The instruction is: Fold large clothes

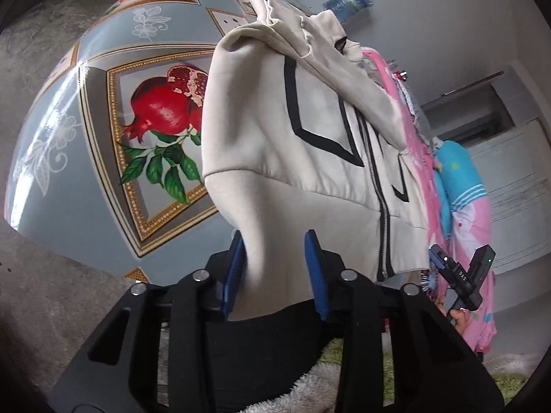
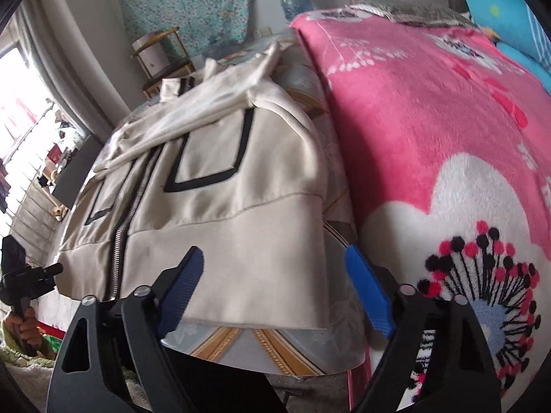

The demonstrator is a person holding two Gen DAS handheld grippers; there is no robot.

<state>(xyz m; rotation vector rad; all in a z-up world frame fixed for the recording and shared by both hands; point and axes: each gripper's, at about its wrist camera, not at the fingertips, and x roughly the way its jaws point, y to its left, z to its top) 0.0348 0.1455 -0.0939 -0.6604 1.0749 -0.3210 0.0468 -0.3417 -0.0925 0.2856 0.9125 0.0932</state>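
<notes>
A cream zip jacket (image 2: pixel 220 179) lies across the patterned table (image 1: pixel 103 158), filling each frame's centre. The left gripper (image 1: pixel 279 272) pinches a hem corner between narrow blue fingers (image 1: pixel 315 275); the right gripper (image 2: pixel 275 292) stands wide around the other corner, pads apart from the cloth, beside a pink blanket (image 2: pixel 430 120)

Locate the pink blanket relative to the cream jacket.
In the right wrist view the pink blanket fills the right side, directly right of the cream jacket spread on the table.

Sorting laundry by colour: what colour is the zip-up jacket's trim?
Black trim on the cream zip-up jacket, clearest in the right wrist view.
</notes>
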